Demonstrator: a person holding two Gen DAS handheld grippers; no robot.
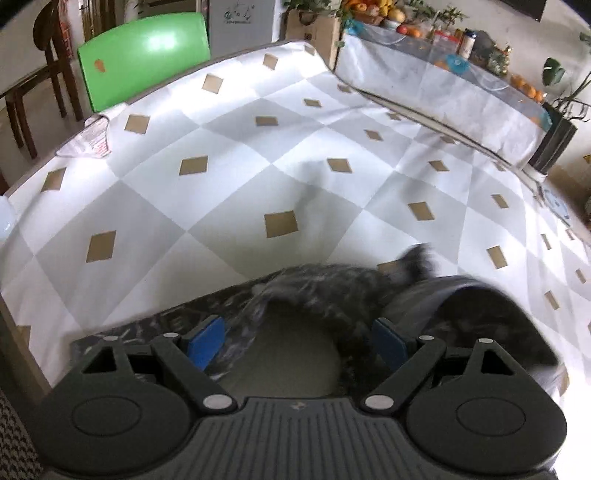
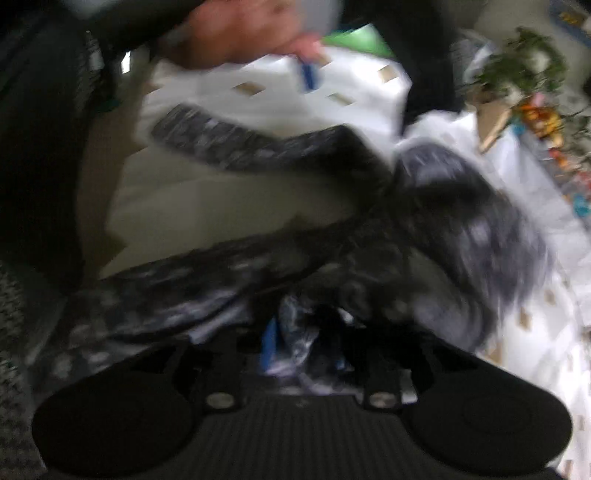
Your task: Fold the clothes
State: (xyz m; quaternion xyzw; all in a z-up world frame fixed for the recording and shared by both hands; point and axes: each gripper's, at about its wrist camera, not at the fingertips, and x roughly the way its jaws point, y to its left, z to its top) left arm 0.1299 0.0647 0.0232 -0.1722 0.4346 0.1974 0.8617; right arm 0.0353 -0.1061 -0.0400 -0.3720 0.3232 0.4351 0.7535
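Note:
A dark garment with a grey mottled print lies bunched at the near edge of the table, blurred with motion. My left gripper is open, its blue pads wide apart on either side of a fold of the cloth. In the right wrist view the same garment fills the frame, blurred and lifted. My right gripper is shut on a bunch of the garment. A hand holding the left gripper shows at the top of that view.
The table wears a white and grey diamond-pattern cloth. A green chair stands at the far left edge. A second covered table with fruit, bottles and plants sits at the far right. A clear plastic item lies at the left edge.

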